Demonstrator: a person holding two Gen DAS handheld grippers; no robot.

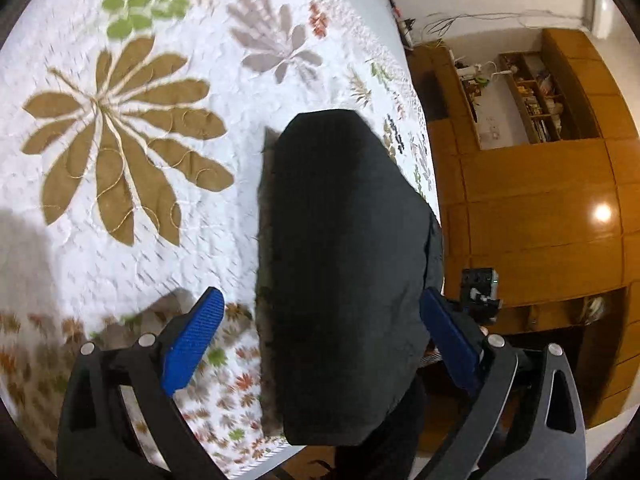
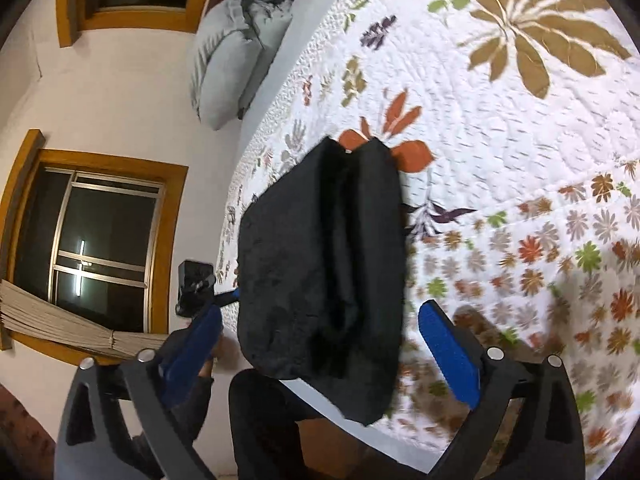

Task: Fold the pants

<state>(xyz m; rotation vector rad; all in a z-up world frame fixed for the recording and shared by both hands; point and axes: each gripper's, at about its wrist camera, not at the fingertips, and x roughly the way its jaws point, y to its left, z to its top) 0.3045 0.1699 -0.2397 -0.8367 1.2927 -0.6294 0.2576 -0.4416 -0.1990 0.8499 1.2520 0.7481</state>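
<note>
Left wrist view: my left tool [image 1: 320, 344] and right tool [image 2: 320, 344] gape empty; folded pants [image 1: 344, 264] overhang the bed [image 1: 120, 240], near edge cut off.

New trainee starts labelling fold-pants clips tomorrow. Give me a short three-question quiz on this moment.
1. True or false: the right gripper is clamped on the black pants.
2. What do the pants lie on? A) floral quilt B) wooden floor C) chair
3. Fill in: the left gripper stands ____, pads clear of the cloth.

Key: 1 false, its blue pads stand apart from the cloth; 2 A, the quilt; 3 open.
</note>
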